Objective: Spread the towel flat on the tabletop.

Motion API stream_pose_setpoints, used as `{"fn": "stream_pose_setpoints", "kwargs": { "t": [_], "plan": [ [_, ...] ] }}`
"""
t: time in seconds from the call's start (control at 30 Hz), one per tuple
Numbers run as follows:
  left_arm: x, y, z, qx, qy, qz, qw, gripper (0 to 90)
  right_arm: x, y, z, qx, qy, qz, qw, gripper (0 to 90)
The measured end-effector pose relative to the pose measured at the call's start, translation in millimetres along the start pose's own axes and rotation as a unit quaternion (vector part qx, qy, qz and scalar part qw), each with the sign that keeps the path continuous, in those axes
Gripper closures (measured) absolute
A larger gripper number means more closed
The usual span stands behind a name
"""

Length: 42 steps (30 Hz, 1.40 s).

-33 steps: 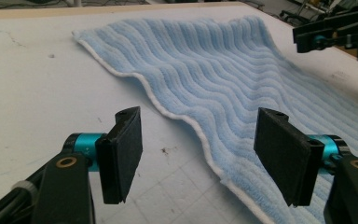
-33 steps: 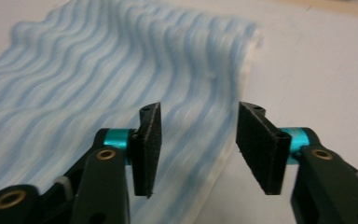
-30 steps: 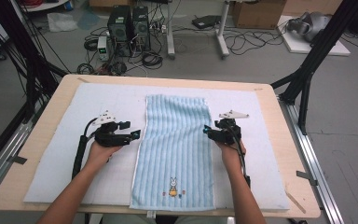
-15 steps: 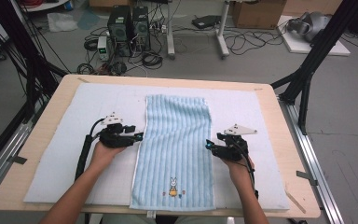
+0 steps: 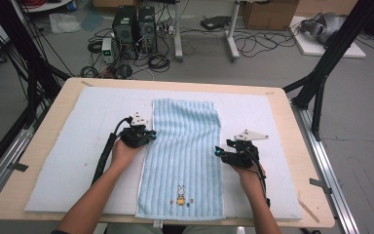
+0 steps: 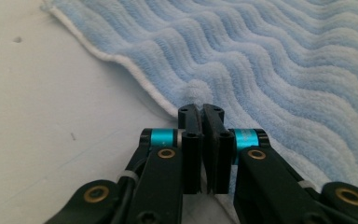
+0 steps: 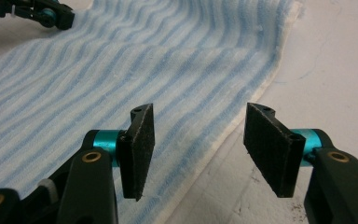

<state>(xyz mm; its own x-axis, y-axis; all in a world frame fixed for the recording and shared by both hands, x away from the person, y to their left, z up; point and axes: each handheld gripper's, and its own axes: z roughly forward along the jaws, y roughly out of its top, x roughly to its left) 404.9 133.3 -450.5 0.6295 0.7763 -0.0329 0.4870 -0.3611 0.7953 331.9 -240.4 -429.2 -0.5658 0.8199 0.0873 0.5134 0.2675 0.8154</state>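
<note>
- Two grippers are at the towel's long edges, one in each of your hands.
- Your left gripper has just been closing, and its jaws now stand pressed together. The left gripper view shows a small puckered bit of the blue striped towel right at their tips, at the towel's white-hemmed edge; whether any cloth is actually pinched between the pads, you cannot tell from there.
- From above, your left gripper sits at the towel's left edge, about halfway along its length.
- Your right gripper stands partly open, holding nothing. The towel's right edge runs across the gap between its pads, and neither pad presses on the cloth.
- From above, your right gripper points inward at the towel's right edge, a little nearer to you than the left one.
- That towel lies flat and lengthwise down the middle of the white mat, its small embroidered rabbit at the end near you.
- White mat covers most of the wooden table.
</note>
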Motion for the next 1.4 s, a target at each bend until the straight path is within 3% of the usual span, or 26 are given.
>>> {"fn": "stream_pose_setpoints", "kwargs": {
  "t": [0.13,0.27,0.37,0.4,0.43,0.5,0.57,0.67,0.73,0.93,1.03,1.1,1.17,1.23,1.3,1.4],
  "plan": [
    [12.4,-1.3,-4.5,0.002,0.029,-0.024,0.9993,87.5,1.0,-1.0,0.5,0.0,-0.001,0.0,1.0,42.7],
    [28.4,-4.3,-10.2,-0.003,0.055,-0.035,0.9979,87.5,0.6,-1.9,0.0,-0.002,-0.002,0.003,1.0,42.7],
    [39.9,-7.7,-11.1,-0.013,0.05,-0.072,0.9961,87.4,1.2,-3.0,1.7,0.0,0.0,0.005,1.0,42.7],
    [40.9,-7.9,-11.9,-0.017,0.047,-0.073,0.9961,86.8,1.7,-3.2,2.4,0.002,0.001,0.005,1.0,42.7],
    [41.2,-7.9,-13.5,-0.023,0.045,-0.071,0.9962,84.0,2.4,-3.2,3.1,0.003,0.001,0.004,1.0,42.7],
    [43.0,-8.0,-17.8,-0.037,0.039,-0.093,0.9942,56.7,4.1,-3.1,4.7,0.005,0.007,0.002,1.0,43.5],
    [44.4,-10.9,-27.3,-0.058,0.02,-0.107,0.9923,47.6,5.7,-3.0,5.9,0.006,0.013,0.001,0.9999,45.3],
    [40.3,-19.2,-42.4,-0.066,0.001,-0.096,0.9932,41.1,9.2,-2.9,8.2,0.011,0.024,-0.008,0.9996,48.4],
    [36.6,-25.2,-51.7,-0.07,-0.006,-0.08,0.9943,41.2,11.6,-2.7,10.3,0.015,0.03,-0.013,0.9994,51.1],
    [25.6,-42.4,-66.0,-0.072,-0.043,-0.067,0.9943,44.1,22.0,-4.3,21.9,0.043,0.049,-0.027,0.9975,61.3],
    [23.6,-43.0,-69.4,-0.079,-0.047,-0.066,0.9935,44.3,27.2,-5.5,29.7,0.061,0.042,-0.05,0.996,73.4],
    [23.7,-43.8,-69.4,-0.08,-0.047,-0.071,0.9932,44.3,28.4,-5.5,32.6,0.054,0.046,-0.056,0.9959,86.0],
    [22.8,-45.0,-69.2,-0.078,-0.047,-0.071,0.9933,44.4,32.5,-4.4,35.1,0.05,0.019,-0.072,0.996,87.2],
    [20.4,-46.0,-68.4,-0.076,-0.047,-0.071,0.9935,45.0,35.1,-3.5,38.5,0.043,-0.026,-0.089,0.9948,87.4],
    [16.8,-47.5,-67.2,-0.068,-0.051,-0.066,0.9941,45.0,33.7,-2.9,40.4,0.038,-0.064,-0.085,0.9937,87.0],
    [10.0,-48.8,-66.6,-0.056,-0.051,-0.051,0.9958,45.1,33.7,-3.6,38.2,0.034,-0.07,-0.081,0.9937,79.8]
  ]
}}
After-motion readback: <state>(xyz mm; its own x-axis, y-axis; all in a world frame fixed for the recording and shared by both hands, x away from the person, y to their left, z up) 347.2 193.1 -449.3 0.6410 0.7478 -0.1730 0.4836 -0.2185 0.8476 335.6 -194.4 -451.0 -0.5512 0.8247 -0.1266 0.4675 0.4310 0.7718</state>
